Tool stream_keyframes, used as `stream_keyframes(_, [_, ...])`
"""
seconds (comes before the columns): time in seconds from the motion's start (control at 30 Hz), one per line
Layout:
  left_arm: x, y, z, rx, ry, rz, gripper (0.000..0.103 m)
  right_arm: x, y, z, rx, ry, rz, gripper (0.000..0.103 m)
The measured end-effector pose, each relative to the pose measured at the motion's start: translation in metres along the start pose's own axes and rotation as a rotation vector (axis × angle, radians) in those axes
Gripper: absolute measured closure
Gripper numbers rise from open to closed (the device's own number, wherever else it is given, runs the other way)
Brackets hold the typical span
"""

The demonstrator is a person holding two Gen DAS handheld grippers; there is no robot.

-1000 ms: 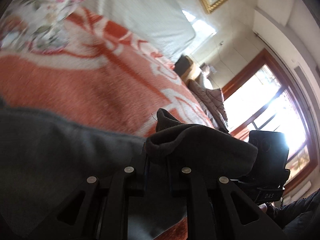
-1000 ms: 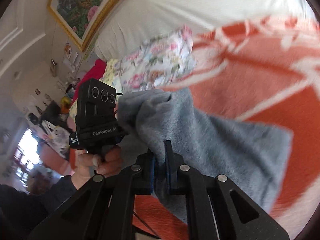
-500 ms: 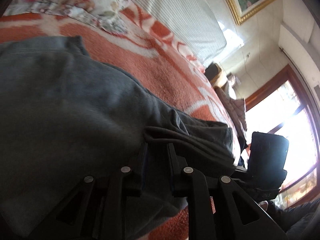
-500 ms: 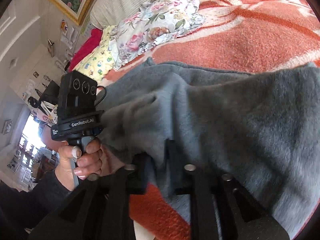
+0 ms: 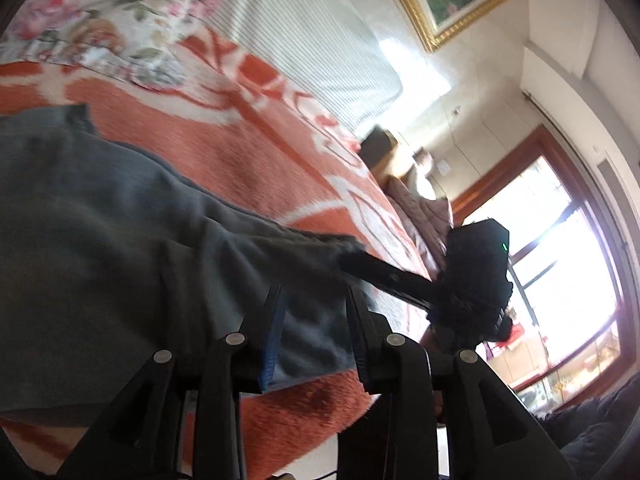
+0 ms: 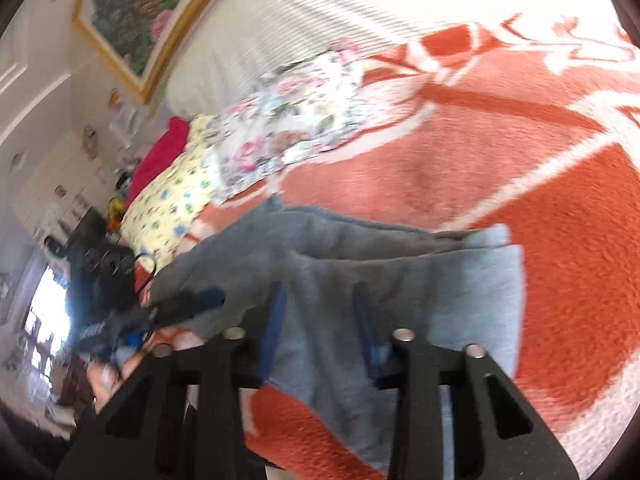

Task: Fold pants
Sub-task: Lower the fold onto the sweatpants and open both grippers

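Grey pants [image 5: 120, 220] lie folded in layers on the orange and white blanket [image 5: 260, 160]. My left gripper [image 5: 314, 304] hovers over their near edge. Its jaws are opening, the cloth lies under the gap and the pads do not press on it. In the right wrist view the pants [image 6: 400, 280] spread flat, and my right gripper [image 6: 320, 308] stands over them. Its jaws are apart but closing, gripping nothing. Each gripper shows in the other's view: the right gripper [image 5: 360, 266] at the pants' right edge, the left gripper [image 6: 200, 300], blurred, at their left edge.
A floral pillow [image 6: 300, 112], a yellow patterned pillow [image 6: 172, 200] and a red cloth [image 6: 160, 156] lie at the bed's head by a striped headboard [image 5: 300, 40]. A bright window [image 5: 560, 280] stands past the bed's right side. A hand [image 6: 108, 376] holds the left gripper.
A second ago both grippers were shut on the raised edge of the pants. They carried it over the rest, laid it down, and both jaws have come apart and let go.
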State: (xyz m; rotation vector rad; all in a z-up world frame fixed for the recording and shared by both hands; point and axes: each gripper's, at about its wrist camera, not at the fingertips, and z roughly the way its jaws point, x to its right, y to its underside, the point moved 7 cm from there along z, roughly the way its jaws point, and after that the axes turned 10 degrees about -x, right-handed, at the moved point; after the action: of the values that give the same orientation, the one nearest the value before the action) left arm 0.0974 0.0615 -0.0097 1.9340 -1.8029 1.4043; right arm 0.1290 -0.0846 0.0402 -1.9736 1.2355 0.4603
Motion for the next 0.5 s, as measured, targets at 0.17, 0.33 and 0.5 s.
stream_keyframes(0.17, [-0.012,0.014,0.037,-0.060,-0.094,-0.049,0.071,0.018,-0.003,0.010,-0.024,0.029,0.033,0.080])
stream_keyframes(0.33, [-0.056,0.032,0.053,-0.099,-0.107,-0.184,0.072,0.060,-0.002,0.028,-0.047,0.195,0.067,0.103])
stream_keyframes(0.5, [-0.054,0.035,0.040,-0.060,-0.089,-0.204,0.070,0.054,-0.004,0.018,-0.035,0.121,0.106,0.100])
